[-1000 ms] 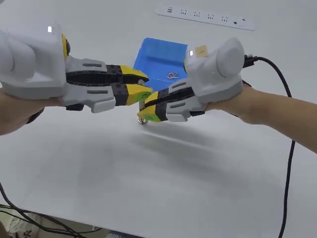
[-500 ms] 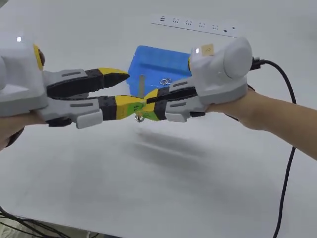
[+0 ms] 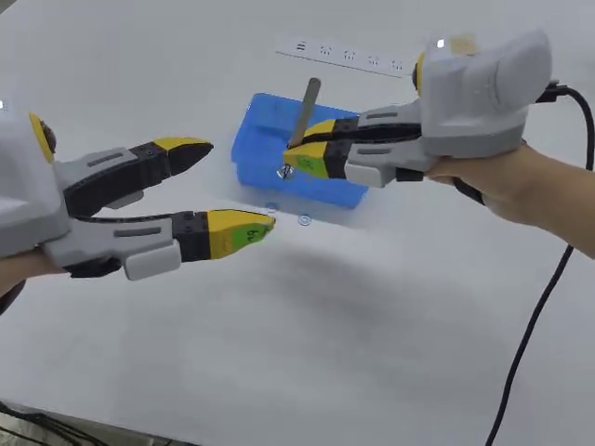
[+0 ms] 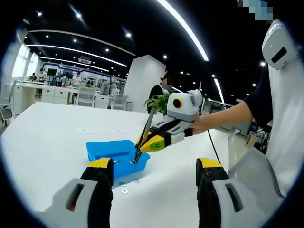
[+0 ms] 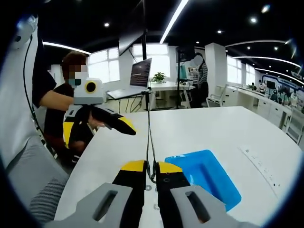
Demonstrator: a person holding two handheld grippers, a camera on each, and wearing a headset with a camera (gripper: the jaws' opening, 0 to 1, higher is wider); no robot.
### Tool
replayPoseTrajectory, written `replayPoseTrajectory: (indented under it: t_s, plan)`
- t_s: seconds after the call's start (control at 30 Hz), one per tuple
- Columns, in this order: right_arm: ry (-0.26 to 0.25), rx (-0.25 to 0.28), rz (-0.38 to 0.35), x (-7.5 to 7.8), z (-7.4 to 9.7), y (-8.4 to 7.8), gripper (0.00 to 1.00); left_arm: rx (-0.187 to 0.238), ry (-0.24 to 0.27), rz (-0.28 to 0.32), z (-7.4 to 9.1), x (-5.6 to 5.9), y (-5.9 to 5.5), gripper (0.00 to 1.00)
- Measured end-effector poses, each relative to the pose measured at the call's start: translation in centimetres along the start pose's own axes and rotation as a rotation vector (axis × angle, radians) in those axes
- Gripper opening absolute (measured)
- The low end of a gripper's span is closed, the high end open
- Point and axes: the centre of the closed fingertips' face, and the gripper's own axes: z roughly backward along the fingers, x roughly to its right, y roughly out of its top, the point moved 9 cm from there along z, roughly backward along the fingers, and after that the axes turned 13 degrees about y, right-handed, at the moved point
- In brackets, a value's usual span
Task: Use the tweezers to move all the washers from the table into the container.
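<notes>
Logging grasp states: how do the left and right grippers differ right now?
The left gripper is open and empty; the right gripper is shut on the tweezers. The right gripper reaches the blue container; the left gripper points short of it. Both have yellow-tipped jaws.

Seeing, far beyond the left hand-held gripper (image 4: 154,164), a dark ceiling (image 4: 109,21) glowing with long light strips (image 4: 183,29), a white pillar (image 4: 142,83) standing, desks (image 4: 28,90) and chairs (image 4: 85,97) sitting off to its left. Seeing, beyond the right hand-held gripper (image 5: 151,166), bright windows (image 5: 107,64) shining behind a desk (image 5: 164,87) carrying a laptop (image 5: 140,73).
</notes>
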Motion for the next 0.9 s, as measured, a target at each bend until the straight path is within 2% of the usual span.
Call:
replayPoseTrajectory:
  t_s: [0.17,0.3,0.4,0.43,0.63,0.9]
  plan:
    - [-0.072,-0.013,0.005,1.7,0.8,0.0,0.08,-0.001,0.022,0.009,0.3,0.0,-0.4,0.83]
    - [-0.123,-0.036,-0.007,3.2,0.9,-0.8,0.08,0.005,0.041,0.013,0.4,-0.1,-0.4,0.90]
    - [-0.153,-0.038,-0.023,4.1,0.8,-1.5,0.08,0.003,0.075,0.001,0.7,-0.5,-0.4,1.00]
    - [-0.164,-0.041,-0.030,4.5,0.7,-1.9,0.08,0.003,0.081,-0.001,0.7,-0.5,-0.4,1.00]
    - [-0.181,-0.071,-0.057,5.8,0.1,-3.6,0.08,-0.005,0.101,-0.030,1.4,-0.7,-0.2,1.00]
    - [-0.182,-0.093,-0.097,6.8,-0.8,-5.4,0.08,0.004,0.128,-0.002,1.6,-0.6,-0.4,1.00]
